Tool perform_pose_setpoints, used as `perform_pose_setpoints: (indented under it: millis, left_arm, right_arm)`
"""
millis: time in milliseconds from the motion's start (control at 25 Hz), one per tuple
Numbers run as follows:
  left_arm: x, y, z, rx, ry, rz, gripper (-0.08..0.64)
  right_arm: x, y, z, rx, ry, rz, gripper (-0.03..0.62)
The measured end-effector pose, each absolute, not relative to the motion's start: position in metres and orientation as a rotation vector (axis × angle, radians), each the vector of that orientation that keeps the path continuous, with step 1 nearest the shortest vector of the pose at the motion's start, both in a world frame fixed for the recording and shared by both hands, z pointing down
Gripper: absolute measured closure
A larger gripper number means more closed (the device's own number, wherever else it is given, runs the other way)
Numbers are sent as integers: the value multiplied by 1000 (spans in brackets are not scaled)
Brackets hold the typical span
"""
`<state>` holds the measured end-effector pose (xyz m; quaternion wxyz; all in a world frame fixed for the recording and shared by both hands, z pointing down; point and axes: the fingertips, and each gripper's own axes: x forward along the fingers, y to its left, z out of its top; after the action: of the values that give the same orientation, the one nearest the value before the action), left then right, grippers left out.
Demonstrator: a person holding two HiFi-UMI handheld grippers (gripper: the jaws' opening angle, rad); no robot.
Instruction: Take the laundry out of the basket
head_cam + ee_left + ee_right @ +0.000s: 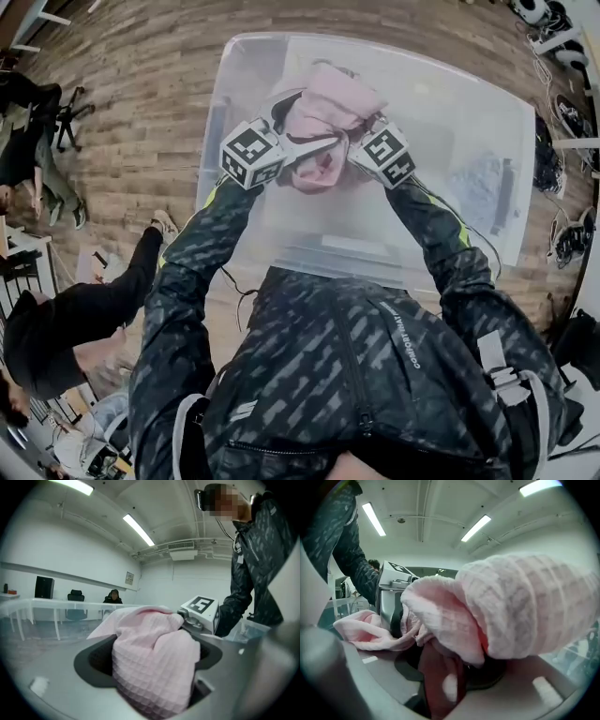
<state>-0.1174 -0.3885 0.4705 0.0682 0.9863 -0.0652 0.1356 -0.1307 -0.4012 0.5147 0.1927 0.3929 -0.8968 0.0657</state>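
- At upper centre of the head view, over the clear basket (pixel 469 103), a pink waffle towel (pixel 330 108) is held bunched.
- On its left side, the fingers of the left gripper (pixel 314 148) are closed on it.
- On its right side, the fingers of the right gripper (pixel 354 150) are clamped on it.

Basket (pixel 375 42) open on top, inside mostly bare under the hands; a bluish heap (pixel 476 183), kind unclear, lies by its right wall. Pink cloth (pixel 323 117) fills the gap between left gripper (pixel 305 145) and right gripper (pixel 361 141). Seated person (pixel 84 319) crowds floor at left, cables (pixel 562 234) at right.
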Motion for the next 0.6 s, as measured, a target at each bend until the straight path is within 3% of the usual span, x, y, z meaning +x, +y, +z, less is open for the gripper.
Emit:
perform_pose_setpoints:
  millis: [600]
  left_arm:
    - [-133, -338, 341, 3150, -278, 284, 121]
  right_arm:
    - [-143, -359, 384, 1147, -2588, -13, 402]
